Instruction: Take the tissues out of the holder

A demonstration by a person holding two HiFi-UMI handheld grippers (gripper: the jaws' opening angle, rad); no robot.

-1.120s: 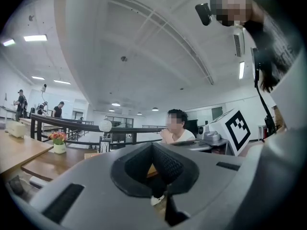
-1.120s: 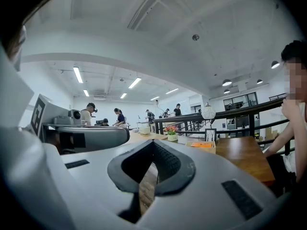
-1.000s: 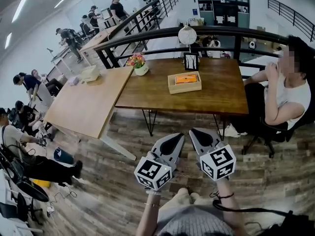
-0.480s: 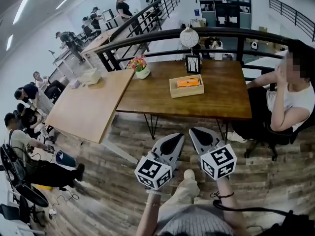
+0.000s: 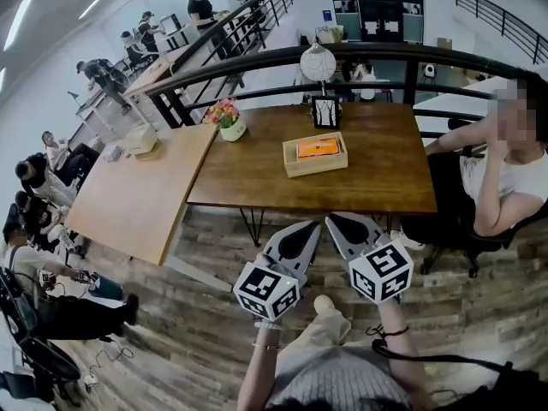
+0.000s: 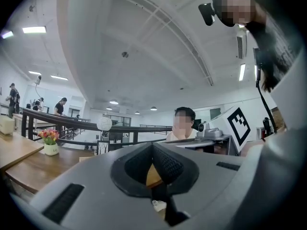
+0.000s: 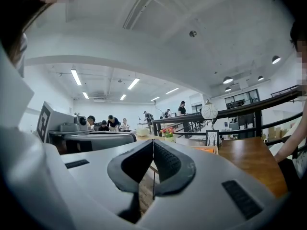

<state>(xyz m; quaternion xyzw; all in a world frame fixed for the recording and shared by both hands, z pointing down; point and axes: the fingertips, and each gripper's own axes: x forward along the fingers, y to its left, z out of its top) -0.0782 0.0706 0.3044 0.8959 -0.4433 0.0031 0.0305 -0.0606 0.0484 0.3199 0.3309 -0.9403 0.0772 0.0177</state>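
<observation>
A wooden tissue holder (image 5: 315, 155) with an orange tissue pack in it sits on the dark wooden table (image 5: 257, 174); its corner shows as an orange strip (image 7: 205, 149) in the right gripper view. Both grippers are held side by side over the floor, short of the table's near edge. My left gripper (image 5: 308, 229) is shut with nothing in it, jaws touching (image 6: 153, 147). My right gripper (image 5: 336, 222) is likewise shut and empty (image 7: 153, 145). Neither touches the holder.
A flower pot (image 5: 226, 118), a small picture frame (image 5: 325, 111) and a round lamp (image 5: 318, 62) stand at the table's far side. A person sits on a chair (image 5: 501, 178) at the right end. A lighter table (image 5: 128, 199) adjoins at the left. A railing (image 5: 257, 62) runs behind.
The view has drawn slightly nearer to the table and shifted; the holder now sits a little left and lower in the head view. Both grippers stay shut, side by side.
</observation>
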